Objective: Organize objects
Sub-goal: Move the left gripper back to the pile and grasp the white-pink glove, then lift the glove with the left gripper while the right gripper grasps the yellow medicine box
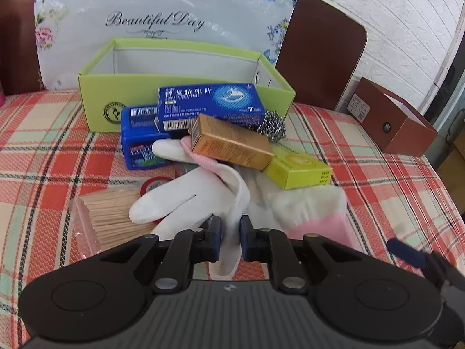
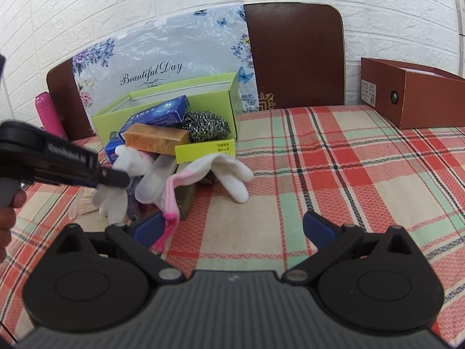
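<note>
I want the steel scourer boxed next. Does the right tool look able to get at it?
Probably yes: the right tool stands open, and the steel scourer shows bare on its right side, though the yellow-green box and white glove lie before it.

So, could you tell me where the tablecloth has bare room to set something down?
Bare cloth lies between the white glove and the brown box. The green box looks empty inside. It is crowded before it, around the gold carton.

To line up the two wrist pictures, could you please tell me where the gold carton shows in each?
Left wrist view: gold carton just above centre, lying on the white glove.
Right wrist view: gold carton left of centre, above the gloves.
Shared landmark: the green box behind the pile.
</note>
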